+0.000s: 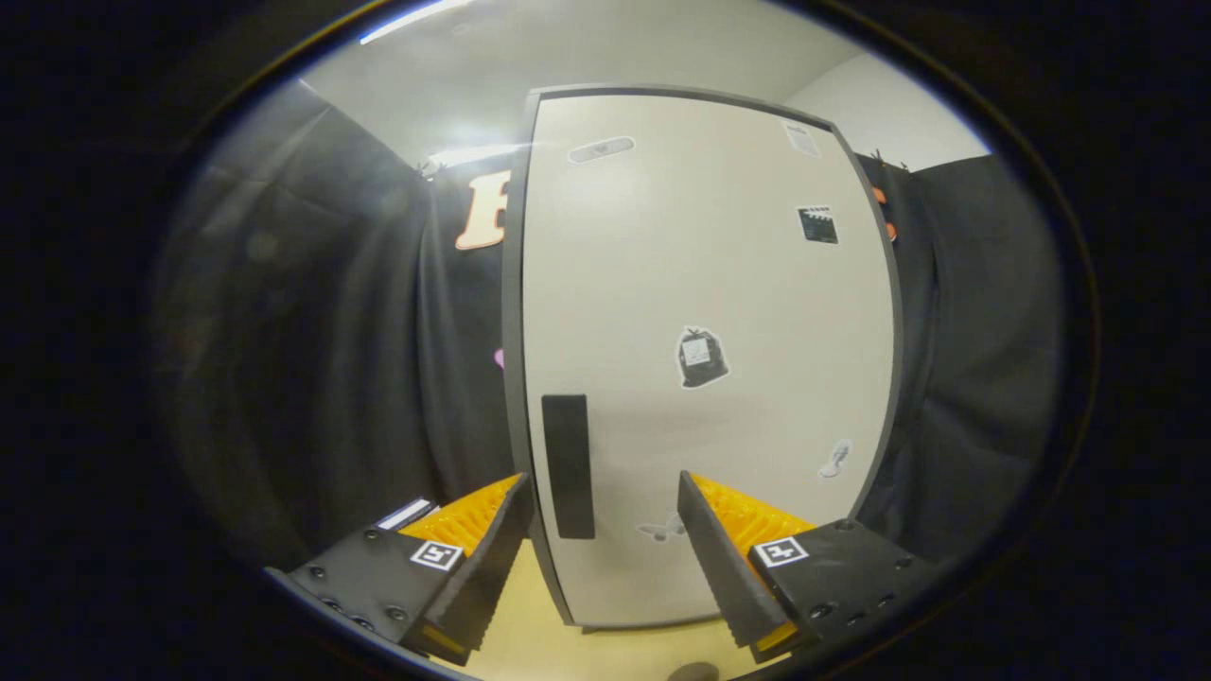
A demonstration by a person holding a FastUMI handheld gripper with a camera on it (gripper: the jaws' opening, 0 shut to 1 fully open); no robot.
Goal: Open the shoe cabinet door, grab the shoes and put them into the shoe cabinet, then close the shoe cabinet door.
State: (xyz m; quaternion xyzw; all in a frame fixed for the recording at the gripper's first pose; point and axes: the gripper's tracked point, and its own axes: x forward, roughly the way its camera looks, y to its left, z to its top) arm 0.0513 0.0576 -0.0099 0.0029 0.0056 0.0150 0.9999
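Note:
The shoe cabinet stands just ahead of me, its pale door (705, 312) shut inside a dark grey frame. A black upright handle (569, 465) sits near the door's left edge, low down. My gripper (601, 501) is open, its black and orange fingers spread either side of the handle. The left finger (487, 534) lies just left of the door's edge, the right finger (724, 544) in front of the door panel. Nothing is held between them. How far the fingertips are from the handle I cannot tell.
Several small stickers dot the door (702, 357). Black cloth walls (331, 359) close in on both sides of the cabinet. A yellowish floor (549, 643) shows below the fingers, with a small dark spot on it.

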